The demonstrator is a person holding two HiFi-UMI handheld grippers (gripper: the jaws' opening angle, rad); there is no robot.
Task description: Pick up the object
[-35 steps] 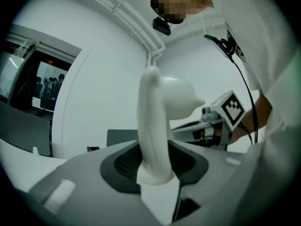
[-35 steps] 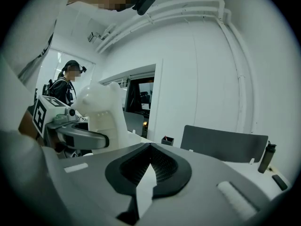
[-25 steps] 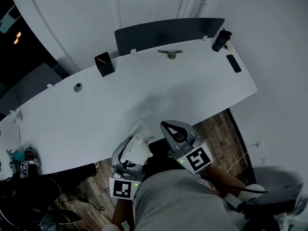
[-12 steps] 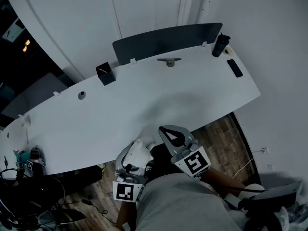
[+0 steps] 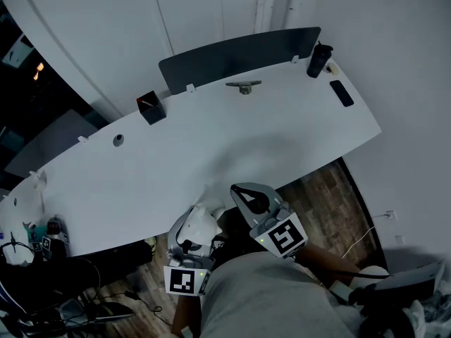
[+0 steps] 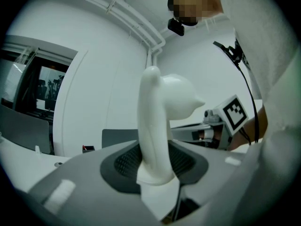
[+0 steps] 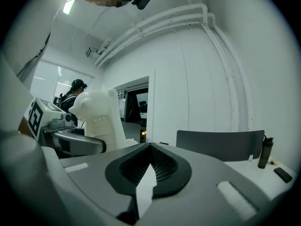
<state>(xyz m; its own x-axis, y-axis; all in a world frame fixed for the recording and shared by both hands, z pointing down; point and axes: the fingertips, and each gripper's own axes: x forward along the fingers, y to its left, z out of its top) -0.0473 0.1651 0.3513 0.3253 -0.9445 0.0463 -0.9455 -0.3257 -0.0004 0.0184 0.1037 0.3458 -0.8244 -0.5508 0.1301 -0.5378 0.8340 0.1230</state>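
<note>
White desk ahead; as a second ago, left fingers tight on white figurine, right fingers together, empty.

The left gripper eases back from the near edge of the table toward the person, taking the white figurine with it off the tabletop. The right gripper slides back alongside.

Figurine (in left tool) before desk
</note>
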